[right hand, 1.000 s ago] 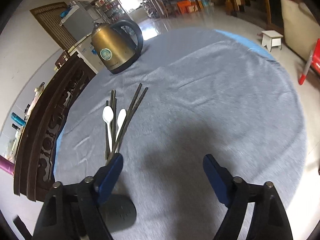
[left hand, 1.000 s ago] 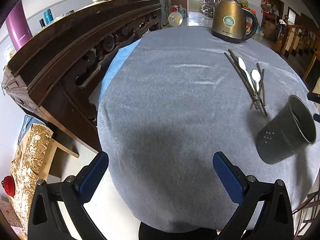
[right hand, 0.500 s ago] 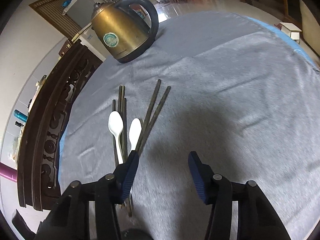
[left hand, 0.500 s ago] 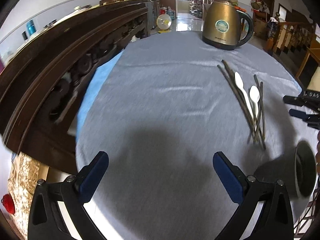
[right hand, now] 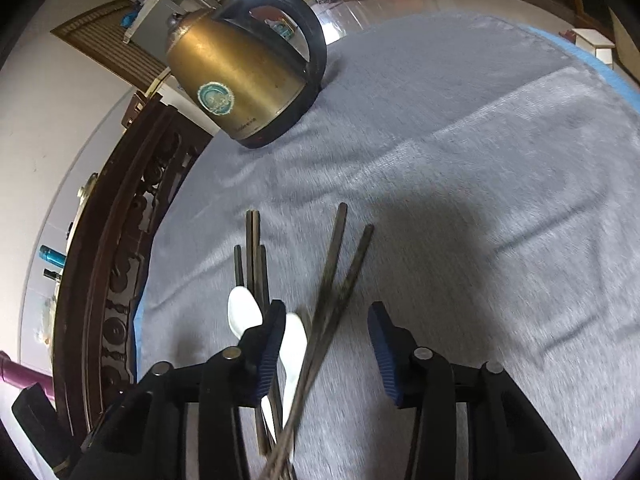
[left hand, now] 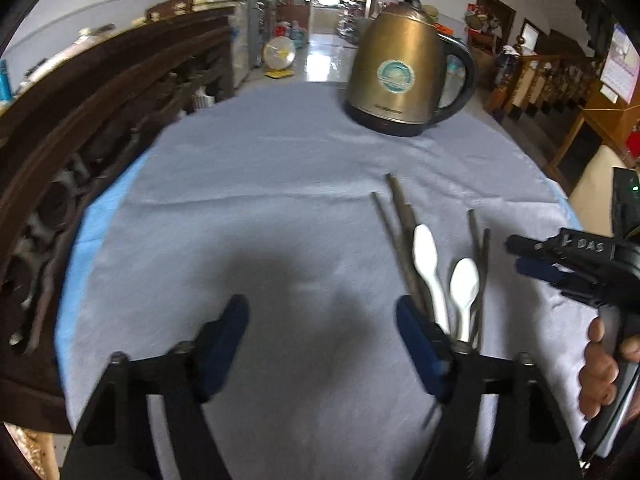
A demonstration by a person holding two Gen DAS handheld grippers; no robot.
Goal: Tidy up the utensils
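Note:
Several dark chopsticks and two white spoons lie in a bundle on the grey tablecloth. They also show in the right wrist view, chopsticks and spoons. My left gripper is open and empty, its right finger next to the bundle's near end. My right gripper is open low over the bundle, with a chopstick pair and one spoon between its fingers. It also shows at the right of the left wrist view. The dark cup is out of view.
A brass electric kettle stands at the far side of the table, also in the right wrist view. A carved dark wooden bench back runs along the left edge. Floor and furniture lie beyond the table.
Both grippers moved forward and lower toward the utensils. The right gripper narrowed its opening and now straddles the bundle. The dark cup left the left wrist view.

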